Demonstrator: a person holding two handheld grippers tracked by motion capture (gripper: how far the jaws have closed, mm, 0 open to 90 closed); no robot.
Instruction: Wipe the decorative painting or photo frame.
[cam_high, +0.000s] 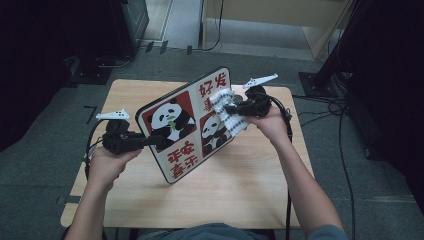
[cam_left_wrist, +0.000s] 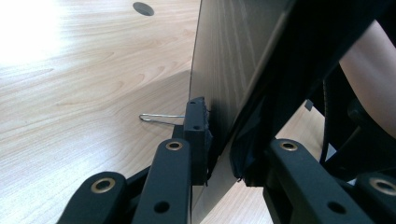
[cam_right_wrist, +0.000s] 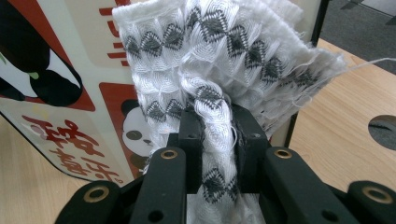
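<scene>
A panda board (cam_high: 187, 125) is held tilted above the table (cam_high: 235, 185), between the two tongs. The left tongs (cam_high: 152, 141) are closed on its lower left edge; in the left gripper view the board's plain back (cam_left_wrist: 229, 60) is seen clamped edge-on between the black pads (cam_left_wrist: 196, 123), rising straight up from the jaws. The right tongs (cam_high: 231, 107) are closed on a bunched white cloth with a grey diamond pattern (cam_high: 225, 112), and the cloth is pressed against the printed face of the board near its upper right part. In the right gripper view the cloth (cam_right_wrist: 219, 70) is pinched between the jaws and fans out above them, covering part of the red lettering and one panda picture just behind it (cam_right_wrist: 133, 133).

Beyond the left tongs, a thin wire clip (cam_left_wrist: 161, 116) lies on the table close to the board's edge, and a round hole in the table (cam_left_wrist: 143, 8) is seen farther off. To the right of the right tongs another such hole (cam_right_wrist: 384, 126) is seen in the table top. The board itself stands between the two tongs and hides the table surface behind it. Cables (cam_high: 345, 145) run over the grey floor to the right of the right tongs, beside dark stands (cam_high: 320, 77).
</scene>
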